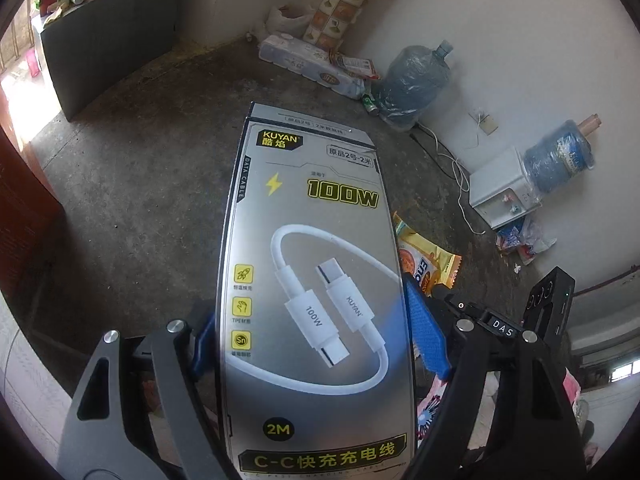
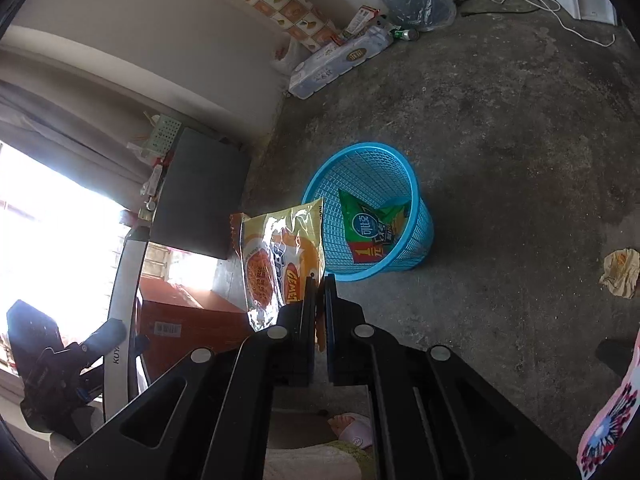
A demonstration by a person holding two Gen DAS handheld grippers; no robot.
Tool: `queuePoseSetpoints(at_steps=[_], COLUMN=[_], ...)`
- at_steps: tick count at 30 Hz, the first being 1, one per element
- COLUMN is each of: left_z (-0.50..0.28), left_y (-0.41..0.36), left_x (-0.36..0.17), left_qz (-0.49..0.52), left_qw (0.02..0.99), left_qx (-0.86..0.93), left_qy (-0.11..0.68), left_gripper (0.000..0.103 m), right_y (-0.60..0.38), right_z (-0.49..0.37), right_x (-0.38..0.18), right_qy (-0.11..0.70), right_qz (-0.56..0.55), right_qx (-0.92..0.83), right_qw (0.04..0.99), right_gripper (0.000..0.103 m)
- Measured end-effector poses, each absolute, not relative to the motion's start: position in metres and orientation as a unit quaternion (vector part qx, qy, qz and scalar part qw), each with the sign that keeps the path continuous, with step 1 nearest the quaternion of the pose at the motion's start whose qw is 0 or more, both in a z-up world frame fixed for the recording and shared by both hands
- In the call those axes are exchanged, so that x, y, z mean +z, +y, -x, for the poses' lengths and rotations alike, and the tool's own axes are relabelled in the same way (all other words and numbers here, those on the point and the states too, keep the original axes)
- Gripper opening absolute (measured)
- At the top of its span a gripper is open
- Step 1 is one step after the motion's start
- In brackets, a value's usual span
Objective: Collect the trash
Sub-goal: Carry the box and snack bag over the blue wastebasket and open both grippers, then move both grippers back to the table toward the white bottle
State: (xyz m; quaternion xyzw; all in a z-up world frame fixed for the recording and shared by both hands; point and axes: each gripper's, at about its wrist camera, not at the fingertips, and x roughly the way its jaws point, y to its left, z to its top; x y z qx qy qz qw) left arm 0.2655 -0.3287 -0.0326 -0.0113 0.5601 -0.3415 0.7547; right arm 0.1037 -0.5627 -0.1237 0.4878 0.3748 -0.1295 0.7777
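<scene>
— What has each claw got?

— The left claw stands wide, its two blue pads pressed against the sides of one silver cardboard cable box printed with a white charging lead. The box sticks straight out ahead of it, above the floor.

— And the other?

— The right claw is nearly closed, pinching the bottom edge of one yellow and orange foil snack wrapper, which stands up from between its fingers.

— Where's the bin?

— One round blue plastic mesh basket sits on the grey concrete floor, just beyond the yellow wrapper. One green snack bag lies inside it already.

— Anything loose on the floor?

— One crumpled tan paper wrapper, well off to the right of the basket. Against the far wall I count two blue water jugs: one wrapped in clear plastic standing on the floor, one upended on a small white dispenser. One long pack of toilet rolls lies by the wall, and one green drink can lies between the pack and the wrapped jug.

— Can each claw see the other?

— Yes, the left one with its box shows at the lower left of the right wrist view.
</scene>
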Motion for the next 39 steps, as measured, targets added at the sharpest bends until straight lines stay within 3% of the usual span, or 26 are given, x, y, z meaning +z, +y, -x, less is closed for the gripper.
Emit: queuePoseSetpoints(at_steps=[6, 8, 9, 10, 14, 25, 31, 34, 39], left_z=[-0.304, -0.321, -0.329, -0.336, -0.344, -0.295, -0.244, -0.213, -0.157], left_y=[-0.413, -0.44, -0.45, -0.457, -0.451, -0.341, -0.239, -0.174, -0.051], left_x=[-0.052, -0.059, -0.063, -0.066, -0.073, -0.032, 0.012, 0.024, 0.035], left_qz=[-0.036, -0.042, -0.045, -0.042, -0.009, 0.034, 0.065, 0.076, 0.102], left_qw=[0.755, 0.759, 0.765, 0.772, 0.771, 0.786, 0.815, 0.837, 0.887], left_qx=[-0.347, -0.34, -0.331, -0.323, -0.319, -0.347, -0.34, -0.317, -0.217], left_qy=[0.556, 0.553, 0.55, 0.545, 0.551, 0.51, 0.465, 0.439, 0.395], left_gripper=[0.075, 0.077, 0.084, 0.084, 0.084, 0.084, 0.084, 0.084, 0.084], right_y=[-0.594, -0.607, -0.614, -0.619, -0.634, -0.609, -0.576, -0.544, -0.465], right_z=[-0.171, -0.199, -0.211, -0.215, -0.205, -0.117, -0.112, -0.122, -0.149], right_x=[-0.151, -0.167, -0.178, -0.187, -0.222, -0.24, -0.192, -0.157, -0.103], right_qy=[0.386, 0.39, 0.394, 0.396, 0.398, 0.396, 0.399, 0.399, 0.403], right_qz=[-0.488, -0.486, -0.481, -0.476, -0.5, -0.52, -0.466, -0.42, -0.348], right_qx=[-0.153, -0.161, -0.167, -0.183, -0.226, -0.24, -0.206, -0.161, -0.048], right_qw=[0.768, 0.765, 0.765, 0.764, 0.735, 0.718, 0.763, 0.799, 0.845], right_gripper=[0.008, 0.018, 0.04, 0.048, 0.048, 0.048, 0.048, 0.056, 0.061])
